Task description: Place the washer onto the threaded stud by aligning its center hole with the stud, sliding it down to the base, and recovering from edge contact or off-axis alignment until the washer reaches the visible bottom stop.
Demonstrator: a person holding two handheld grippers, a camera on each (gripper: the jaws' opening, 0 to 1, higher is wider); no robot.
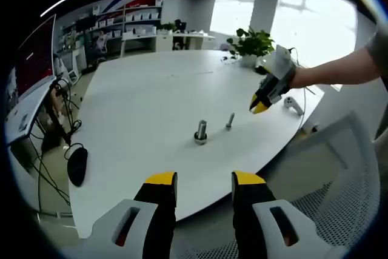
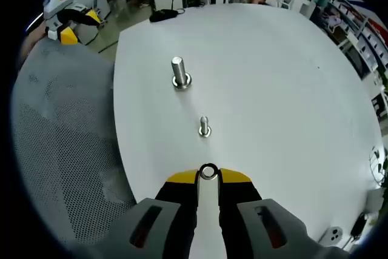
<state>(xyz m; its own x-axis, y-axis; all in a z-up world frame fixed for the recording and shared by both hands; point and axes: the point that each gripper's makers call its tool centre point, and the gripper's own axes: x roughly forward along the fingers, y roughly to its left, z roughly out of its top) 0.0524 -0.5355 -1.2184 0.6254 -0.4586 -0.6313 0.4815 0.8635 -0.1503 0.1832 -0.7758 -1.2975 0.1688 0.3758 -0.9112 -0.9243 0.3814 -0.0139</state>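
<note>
White table [image 2: 291,89] — right gripper [image 2: 208,177] pinches washer [image 2: 208,171], hole facing camera.

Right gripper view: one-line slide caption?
Right gripper holds a washer at its fingertips above a white table, with two upright studs ahead.

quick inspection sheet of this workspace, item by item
surface: round white table, mostly bare
job's things: small silver washer pinched in right gripper; two upright threaded metal studs, larger and smaller, apart
clutter: small white device at table edge
grippers: left gripper open, yellow-tipped fingers apart
cables: black cables beside table
surroundings: grey mesh chair, potted green plant, shelves
</note>
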